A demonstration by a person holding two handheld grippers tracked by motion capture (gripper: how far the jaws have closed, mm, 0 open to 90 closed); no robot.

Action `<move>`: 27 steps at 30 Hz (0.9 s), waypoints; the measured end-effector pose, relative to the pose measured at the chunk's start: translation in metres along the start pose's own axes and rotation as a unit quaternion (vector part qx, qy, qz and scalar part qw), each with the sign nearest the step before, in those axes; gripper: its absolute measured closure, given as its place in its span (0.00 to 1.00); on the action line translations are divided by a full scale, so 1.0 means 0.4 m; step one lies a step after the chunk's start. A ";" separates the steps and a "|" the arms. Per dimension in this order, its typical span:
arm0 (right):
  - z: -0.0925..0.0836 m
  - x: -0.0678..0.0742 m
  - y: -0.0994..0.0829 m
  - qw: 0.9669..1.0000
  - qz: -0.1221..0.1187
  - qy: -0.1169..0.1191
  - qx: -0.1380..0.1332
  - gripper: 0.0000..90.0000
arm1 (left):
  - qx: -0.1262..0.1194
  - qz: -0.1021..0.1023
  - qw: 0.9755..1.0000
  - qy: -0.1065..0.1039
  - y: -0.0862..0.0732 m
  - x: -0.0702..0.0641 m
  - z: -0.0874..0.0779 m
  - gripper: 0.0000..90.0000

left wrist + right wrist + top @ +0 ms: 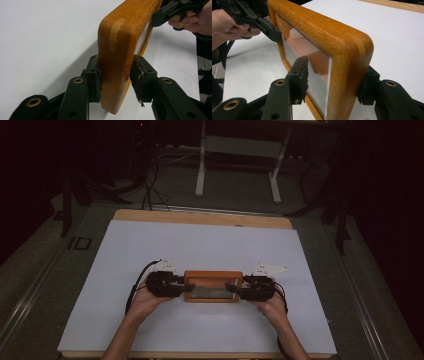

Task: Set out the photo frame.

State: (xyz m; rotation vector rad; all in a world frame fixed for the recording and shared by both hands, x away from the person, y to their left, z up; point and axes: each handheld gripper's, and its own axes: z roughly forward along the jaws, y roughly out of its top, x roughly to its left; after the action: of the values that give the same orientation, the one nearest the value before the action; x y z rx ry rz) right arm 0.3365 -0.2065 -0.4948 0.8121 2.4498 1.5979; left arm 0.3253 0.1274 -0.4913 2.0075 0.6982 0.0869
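Wooden, orange-brown and glazed, the picture frame (213, 286) was found held above the white-covered worktop (200, 245), near the person's edge and about midway across, gripped at both short ends. Nearest the camera in the high view, two bare forearms entered from the bottom edge, each hand wrapped round a black tool.

Left hand-held gripper (176, 285): clamped on the frame's left end. In the left gripper view its two worn pads (96, 80) pressed against opposite faces of the timber, with the frame's rounded corner (117, 35) standing up between them; a pale inlaid strip was noted at that corner.

Right hand-held gripper (239, 290): clamped on the frame's right end. In the right gripper view one pad (300, 75) bore on the glass face and the other sat against the back of the wood. The glass carried an orange reflection.

Each gripper view also showed the opposite hand (227, 25) and its tool at the far end of the frame. A grey three-cornered plate (267, 268) sat on top of the right tool, and a dark cable (136, 287) trailed from the left one.

Beyond the white covering a strip of bare wood marked the worktop's far edge. Farther off, on a dim floor, stood a pale metal stand (240, 150) and some loose cables
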 end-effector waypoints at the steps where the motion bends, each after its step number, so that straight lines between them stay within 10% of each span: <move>1: 0.001 -0.001 0.000 1.000 0.001 0.000 0.000 0.56 | 0.000 -0.001 1.000 0.000 0.000 0.000 0.000 0.70; 27: 0.033 -0.013 -0.020 1.000 0.028 0.002 0.008 0.57 | 0.004 -0.020 1.000 0.007 -0.019 0.030 0.014 0.68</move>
State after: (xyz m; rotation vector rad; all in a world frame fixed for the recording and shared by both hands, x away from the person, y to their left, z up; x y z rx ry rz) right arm 0.3429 -0.2006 -0.5088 0.8886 2.4660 1.6011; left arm 0.3337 0.1318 -0.5033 2.0023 0.7487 0.0756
